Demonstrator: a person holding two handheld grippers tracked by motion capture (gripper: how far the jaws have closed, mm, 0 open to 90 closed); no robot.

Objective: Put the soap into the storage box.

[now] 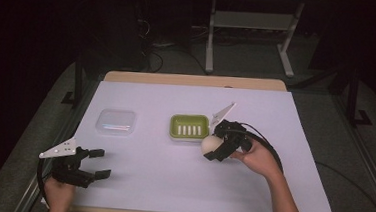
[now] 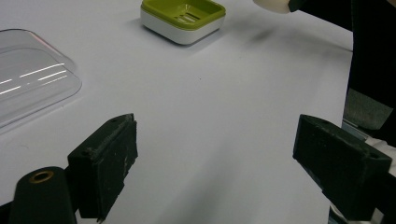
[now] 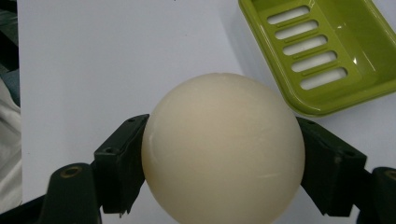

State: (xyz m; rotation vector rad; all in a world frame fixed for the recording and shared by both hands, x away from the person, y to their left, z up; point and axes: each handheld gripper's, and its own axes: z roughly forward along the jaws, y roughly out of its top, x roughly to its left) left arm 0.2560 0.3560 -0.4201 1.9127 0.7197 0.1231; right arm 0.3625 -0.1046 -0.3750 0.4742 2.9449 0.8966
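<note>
Clamping a cream ball of soap [image 1: 210, 144] between its two black jaws, the right hand-held gripper [image 1: 219, 147] hovers just at the 4 o'clock corner of the green soap dish [image 1: 189, 126], which sits near the middle of the worktop [image 1: 270, 192]. From the right gripper view the ball [image 3: 223, 149] is pinched on both flanks, with the slotted dish [image 3: 327, 56] up at 1 o'clock, close beside it but apart. The dish's near rim is the closest edge to the ball.

Down at 8 o'clock on the worktop, the left hand-held gripper [image 1: 98, 163] rests low near the front edge, its jaws spread wide apart with nothing between them; the left gripper view shows bare white surface in the gap. A clear plastic lid [image 1: 116, 122] lies at 10 o'clock from the worktop's middle, well apart from the dish, and in the left gripper view the lid [image 2: 32, 79] sits at 10 o'clock.

Between the lid, the dish and the left hand-held gripper runs a broad stretch of bare white sheet. The right third of the worktop is also bare. A strip of wood shows along the far edge. Beyond it the room is dark, with a grey floor, a pale metal frame [image 1: 251, 35] at 12 o'clock and cables on the ground.
</note>
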